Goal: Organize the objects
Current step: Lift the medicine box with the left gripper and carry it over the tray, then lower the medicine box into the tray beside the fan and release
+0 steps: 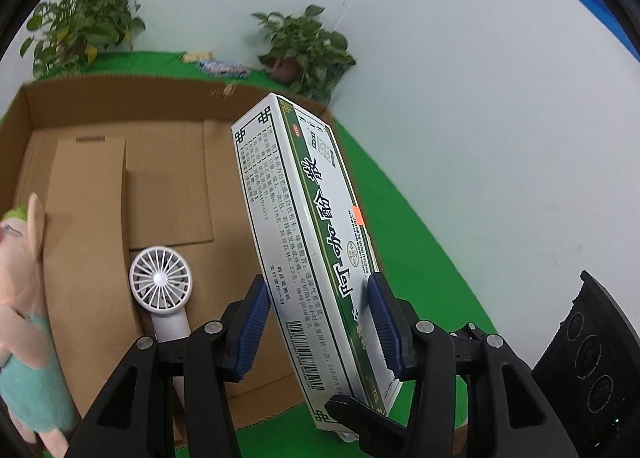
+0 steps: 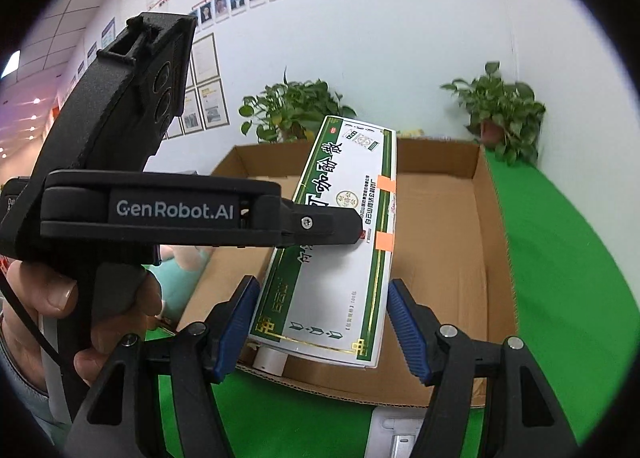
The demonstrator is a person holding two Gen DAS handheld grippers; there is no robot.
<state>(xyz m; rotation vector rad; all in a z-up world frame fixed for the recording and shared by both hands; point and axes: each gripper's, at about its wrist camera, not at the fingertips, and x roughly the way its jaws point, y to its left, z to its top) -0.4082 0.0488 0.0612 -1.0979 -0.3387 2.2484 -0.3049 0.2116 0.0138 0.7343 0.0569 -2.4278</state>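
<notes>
Left gripper [image 1: 316, 322]: closed on the long white-and-green box [image 1: 304, 250]; one blue pad [image 1: 252, 330] is pressed on the white printed side, the other on the green-lettered face, so the jaws are parted only by the box's thin side.
Right gripper [image 2: 322, 322]: jaws are set about half apart across the width of the same box [image 2: 340, 250]; the left pad [image 2: 236, 326] is seen at the box's edge, while a narrow gap shows by the right pad, so a firm grip cannot be told.
Box: held tilted, lifted above the cardboard tray [image 1: 24, 126], its far end raised; two orange tape tabs [image 2: 386, 184] are seen on its right edge.
Cardboard tray: laid on a green cloth [image 1: 400, 226], open at the top, with loose cardboard flaps on its floor.
Small fan [image 1: 160, 278]: white, lying inside the tray near its front wall, partly hidden behind the left gripper's frame.
Plush toy [image 1: 24, 298]: pink with a teal garment, seen at the tray's left edge.
Plants [image 1: 308, 46]: two potted ones are set against the white wall behind the tray.
Person's hand [image 2: 60, 298]: wrapped around the handle of the left gripper, as seen in the right wrist view.
</notes>
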